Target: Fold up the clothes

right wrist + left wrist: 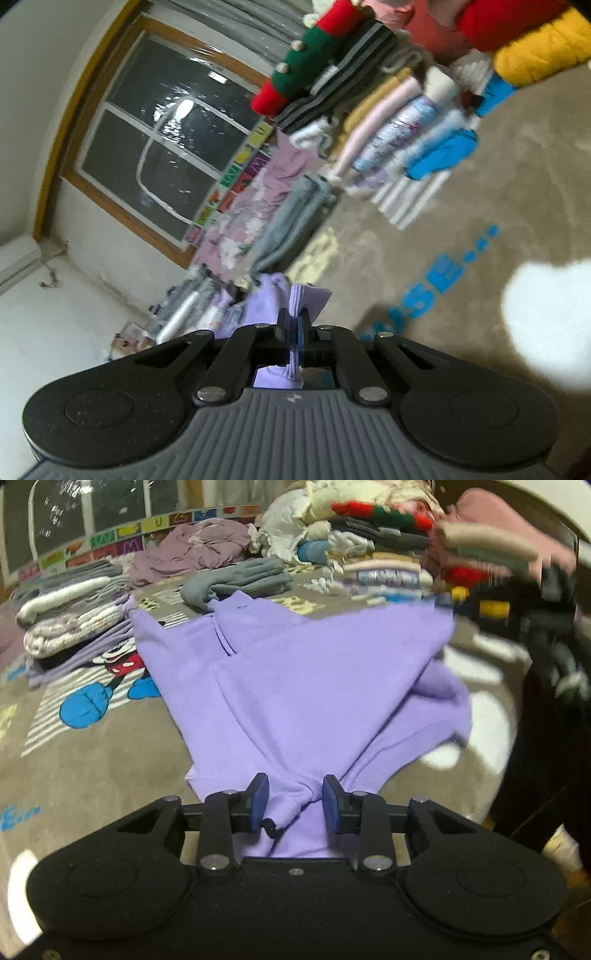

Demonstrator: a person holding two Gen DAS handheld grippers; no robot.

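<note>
- Left gripper (pixel 295 801): held low and level over the carpet, pointing along the length of the lilac garment (pixel 295 686). Its blue pads (pixel 258 801) stand apart, with a bunched fold of the lilac cloth lying between them; the pads do not press on it, so the claw is parted and not clamped.
- A short dark cord (pixel 270 828) hangs by the left pad, at the cloth's near edge.
- Right gripper (pixel 295 332): rolled hard to one side, so the room leans in its view. Jaws pinched tight together on a ribbed lilac cuff (pixel 297 301) of the same garment, which pokes out past the fingertips and also shows behind them.
- The garment lies spread on the carpet ahead of the left gripper, its right part lifted and folded over itself.
- Surface: grey-brown carpet (pixel 92 775) printed with a cartoon mouse (pixel 122 664) and blue lettering (pixel 439 280).
- Around it: folded piles at left (pixel 70 627), a grey folded piece (pixel 240 579) beyond the garment, a tall mixed stack (pixel 384 550) at the far right, blurred.
- Room: dark window (pixel 162 147) in a wooden frame, white wall (pixel 55 332), alphabet mat edging (pixel 147 526) along the far side.
</note>
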